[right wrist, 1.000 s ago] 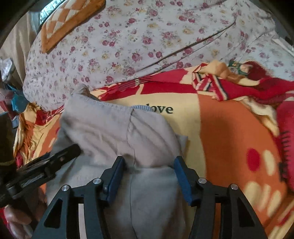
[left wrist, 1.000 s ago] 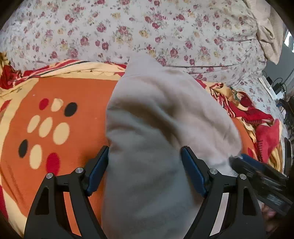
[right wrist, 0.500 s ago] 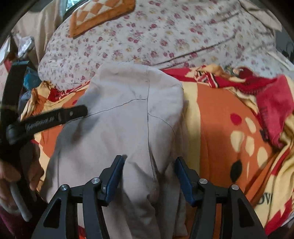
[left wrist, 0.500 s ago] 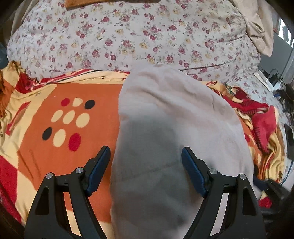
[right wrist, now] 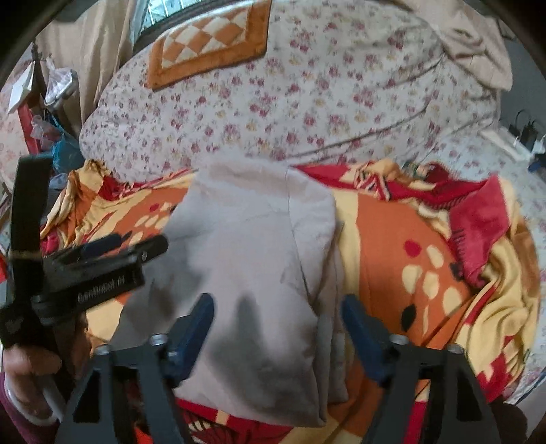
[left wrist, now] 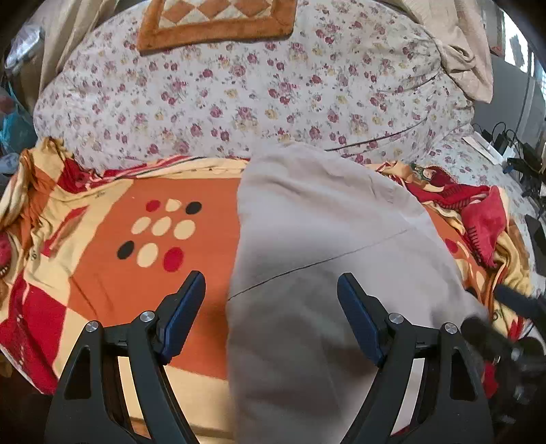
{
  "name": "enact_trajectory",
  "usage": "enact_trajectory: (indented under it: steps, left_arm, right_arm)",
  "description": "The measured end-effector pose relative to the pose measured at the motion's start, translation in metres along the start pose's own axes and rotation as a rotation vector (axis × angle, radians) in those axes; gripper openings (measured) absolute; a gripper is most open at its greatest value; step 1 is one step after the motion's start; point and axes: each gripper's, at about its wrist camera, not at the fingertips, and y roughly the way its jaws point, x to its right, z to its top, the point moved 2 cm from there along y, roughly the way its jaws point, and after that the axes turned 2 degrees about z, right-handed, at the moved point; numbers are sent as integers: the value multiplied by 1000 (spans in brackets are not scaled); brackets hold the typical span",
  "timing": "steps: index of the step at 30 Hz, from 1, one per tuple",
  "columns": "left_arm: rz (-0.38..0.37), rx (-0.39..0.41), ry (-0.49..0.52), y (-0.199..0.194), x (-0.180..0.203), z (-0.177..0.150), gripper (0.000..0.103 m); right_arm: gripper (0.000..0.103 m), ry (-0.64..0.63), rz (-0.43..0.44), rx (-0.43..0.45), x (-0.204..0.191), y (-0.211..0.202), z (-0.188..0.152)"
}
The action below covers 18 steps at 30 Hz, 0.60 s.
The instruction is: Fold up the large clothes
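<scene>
A large beige-grey garment (left wrist: pixel 327 259) lies folded into a long block on an orange, red and cream blanket (left wrist: pixel 112 259). It also shows in the right wrist view (right wrist: pixel 252 273). My left gripper (left wrist: pixel 271 307) is open and empty above the garment's near left part. My right gripper (right wrist: pixel 278 324) is open and empty above its near end. The left gripper (right wrist: pixel 102 263) also shows at the left of the right wrist view. The right gripper shows blurred at the lower right of the left wrist view (left wrist: pixel 505 328).
A big floral duvet (left wrist: pixel 239 99) is heaped behind the garment, with an orange checked cushion (left wrist: pixel 218 20) on top. A red cloth (left wrist: pixel 484 222) is bunched at the right. Cables and chargers (left wrist: pixel 512 147) lie at the far right.
Both grippers have pulled back and up from the garment, which now lies flatter and longer on the blanket. Both stay open.
</scene>
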Motion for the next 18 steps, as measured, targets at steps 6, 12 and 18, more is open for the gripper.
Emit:
enact_trajectory:
  steps: [6, 12, 18]
  left_arm:
    - [9, 16, -1, -10, -5, -10, 81]
    - [28, 35, -4, -17, -8, -17, 81]
    - [51, 42, -5, -22, -11, -17, 81]
  right_arm:
    - [79, -4, -36, 3, -3, 2, 5]
    - [85, -5, -51, 15, -6, 3, 8]
    - [86, 3, -48, 24, -13, 3, 16]
